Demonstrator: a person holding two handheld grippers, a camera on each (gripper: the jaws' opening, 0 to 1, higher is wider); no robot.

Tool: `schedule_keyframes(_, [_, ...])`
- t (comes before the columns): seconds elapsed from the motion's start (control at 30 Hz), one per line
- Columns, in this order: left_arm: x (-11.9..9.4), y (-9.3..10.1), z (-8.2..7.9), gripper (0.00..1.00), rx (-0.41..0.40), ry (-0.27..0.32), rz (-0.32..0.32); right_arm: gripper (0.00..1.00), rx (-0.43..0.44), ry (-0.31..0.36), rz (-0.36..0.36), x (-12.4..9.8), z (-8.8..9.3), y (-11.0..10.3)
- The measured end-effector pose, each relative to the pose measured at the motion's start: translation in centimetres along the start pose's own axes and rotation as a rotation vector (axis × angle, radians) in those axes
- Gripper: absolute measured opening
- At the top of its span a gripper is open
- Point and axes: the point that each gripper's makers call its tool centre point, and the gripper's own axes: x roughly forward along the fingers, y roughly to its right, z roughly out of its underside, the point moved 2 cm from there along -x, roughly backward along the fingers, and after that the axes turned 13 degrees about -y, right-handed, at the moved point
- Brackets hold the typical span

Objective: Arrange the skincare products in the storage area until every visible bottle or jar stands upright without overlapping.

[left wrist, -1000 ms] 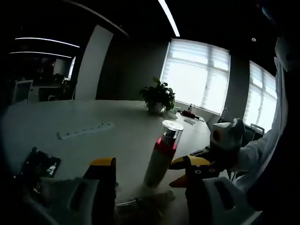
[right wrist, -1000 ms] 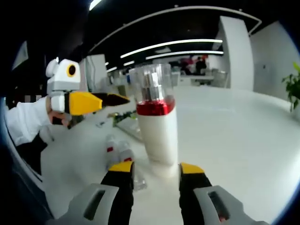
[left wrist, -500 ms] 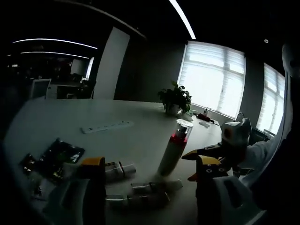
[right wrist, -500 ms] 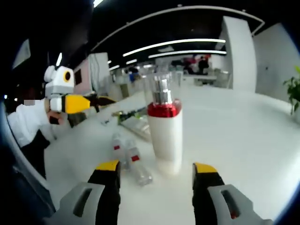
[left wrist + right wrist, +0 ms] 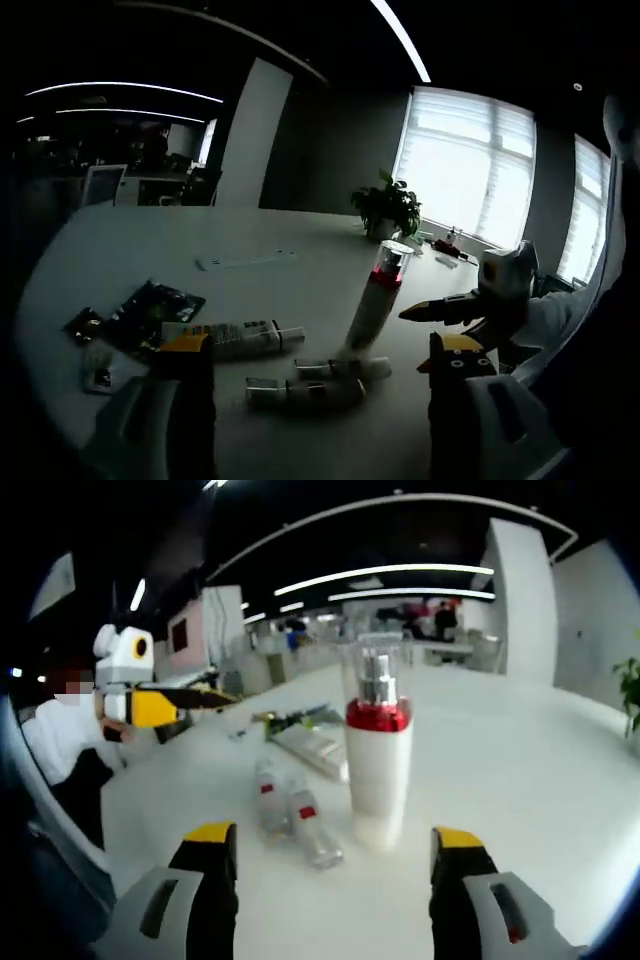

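Standing upright, the pump bottle [image 5: 378, 770] is looking top-heavy; two small bottles [image 5: 290, 815] beside it are lying flat, likely light, slippery: grip mid-body. Both the left gripper [image 5: 320, 350] and right gripper [image 5: 335, 840] are gaping, empty.

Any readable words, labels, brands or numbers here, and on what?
None can be read.
The lying tube: dark print, too blurred.
The two small lying bottles: red bands, no legible text.
The upright pump bottle: no print seen.
The dark packets: too dim.

plant [image 5: 388, 208] far end by window | power strip [image 5: 244, 261] mid-table | table [image 5: 120, 245] white
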Motion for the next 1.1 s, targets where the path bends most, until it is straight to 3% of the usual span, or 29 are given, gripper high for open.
schedule_keyframes(0.27, [-2.3, -0.8, 0.8, 0.93, 0.022, -0.009, -0.053, 0.81, -0.021, 0.001, 0.004, -0.2, -0.2, -0.8])
schedule_keyframes(0.57, [-4.1, -1.5, 1.8, 0.98, 0.005, -0.016, -0.069, 0.84, -0.031, 0.008, 0.012, -0.1, -0.4, -2.1])
schedule_keyframes(0.83, [-5.6, -2.1, 2.7, 0.99, -0.005, -0.024, -0.08, 0.87, -0.028, 0.011, 0.014, 0.0, -0.7, -3.6])
schedule_keyframes(0.93, [-6.2, -2.1, 3.3, 0.99, -0.03, -0.031, -0.057, 0.87, -0.033, 0.007, 0.016, 0.2, -0.7, -4.4])
schedule_keyframes(1.1, [-7.4, -2.8, 4.0, 0.99, -0.035, -0.033, -0.085, 0.92, -0.028, 0.004, -0.002, 0.8, -0.9, -5.8])
